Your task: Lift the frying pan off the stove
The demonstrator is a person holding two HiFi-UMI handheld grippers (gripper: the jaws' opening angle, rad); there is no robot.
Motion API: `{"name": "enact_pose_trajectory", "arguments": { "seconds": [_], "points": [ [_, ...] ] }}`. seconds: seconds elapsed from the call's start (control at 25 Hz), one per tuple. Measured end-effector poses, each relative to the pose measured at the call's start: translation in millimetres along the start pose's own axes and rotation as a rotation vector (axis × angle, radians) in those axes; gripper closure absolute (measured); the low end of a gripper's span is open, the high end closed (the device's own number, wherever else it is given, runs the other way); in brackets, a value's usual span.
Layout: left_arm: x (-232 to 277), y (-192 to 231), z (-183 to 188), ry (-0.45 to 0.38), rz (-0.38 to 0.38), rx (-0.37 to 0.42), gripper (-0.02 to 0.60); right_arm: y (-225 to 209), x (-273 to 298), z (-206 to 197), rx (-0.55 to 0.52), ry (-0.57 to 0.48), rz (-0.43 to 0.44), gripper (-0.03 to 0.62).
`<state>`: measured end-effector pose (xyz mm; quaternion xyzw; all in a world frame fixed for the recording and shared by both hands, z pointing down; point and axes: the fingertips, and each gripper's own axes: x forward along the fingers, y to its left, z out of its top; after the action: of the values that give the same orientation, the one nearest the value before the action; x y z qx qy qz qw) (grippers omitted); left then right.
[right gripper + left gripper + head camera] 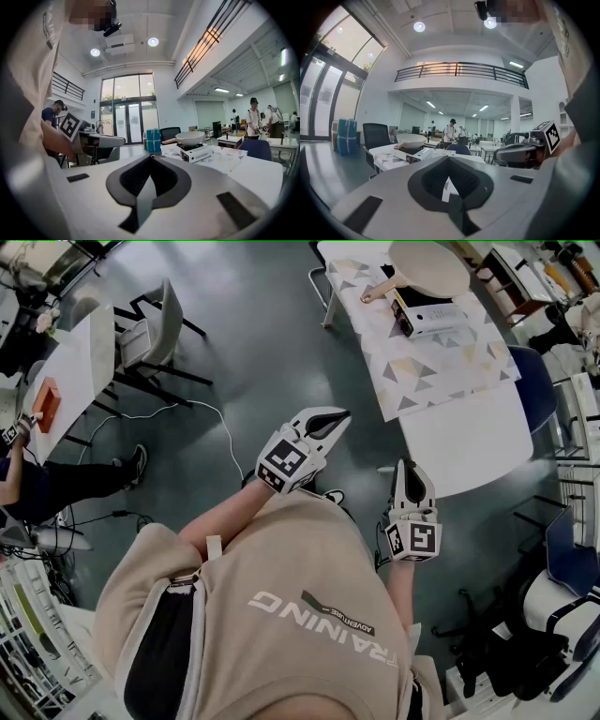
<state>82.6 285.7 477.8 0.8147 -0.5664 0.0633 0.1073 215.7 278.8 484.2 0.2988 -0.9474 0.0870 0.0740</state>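
On the far patterned-cloth table (450,371), the pale round frying pan (429,266) rests on its white portable stove (433,317), well out of reach. The left gripper (326,420) and right gripper (412,476) hang by the person's chest, jaws pressed together on nothing, probably because the approach has not begun.

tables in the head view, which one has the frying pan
The table with the triangle-patterned cloth, top right; the frying pan sits on its stove. The others are plain white.

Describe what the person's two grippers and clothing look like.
Both the left gripper and right gripper have pale grey shells with dark pads, and each carries a cube of black-and-white square markers. The person wears a beige top printed TRAINING.
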Motion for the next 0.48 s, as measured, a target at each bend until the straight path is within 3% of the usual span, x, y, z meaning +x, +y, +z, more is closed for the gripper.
{"name": "enact_pose_trajectory", "arguments": {
  "seconds": [0.16,0.48],
  "points": [
    [14,-9,-3,0.019,-0.005,-0.007,0.580,-11,-6,-2,0.000,-0.009,-0.013,0.591],
    [48,-2,-5,0.023,-0.032,-0.084,0.580,-27,6,-33,0.062,0.079,-0.008,0.589]
  ]
}}
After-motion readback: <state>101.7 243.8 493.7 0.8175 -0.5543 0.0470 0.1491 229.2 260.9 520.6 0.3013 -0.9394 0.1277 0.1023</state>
